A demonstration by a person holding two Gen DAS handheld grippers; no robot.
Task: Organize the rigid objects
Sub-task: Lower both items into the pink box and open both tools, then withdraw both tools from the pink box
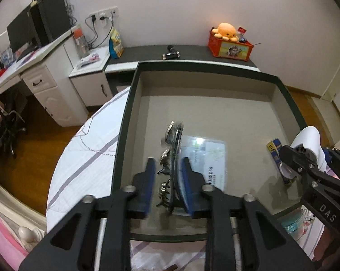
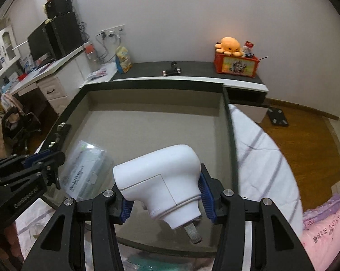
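Both tongs hang over a grey box (image 1: pixel 215 113) with a dark rim, set on a striped bedsheet (image 1: pixel 79 158). Our left gripper (image 1: pixel 168 178) stands part open: a clear blister card of small metal clips (image 1: pixel 170 158) sits edge-on between the blue pads (image 1: pixel 148 180), and we cannot see either pad pressing on it, though blur there makes contact hard to judge. Beside the card, a flat clear packet with a printed label (image 1: pixel 208 155) lies on the box floor, its lettering too smeared to read in full. Our right gripper (image 2: pixel 167 201) is clamped on a white plastic device (image 2: pixel 158 180), a pad at each side of its body; a short grey stub pokes from its lower end, and what the device is we cannot say. From the left wrist view only a white sliver of it shows at the frame's right edge, just beside a blue and yellow carton (image 1: pixel 276 158) partly hidden by the gripper's black linkage. Beyond the box, a low dark shelf carries a red bin (image 2: pixel 236 64) topped by an orange plush octopus (image 2: pixel 229 45).
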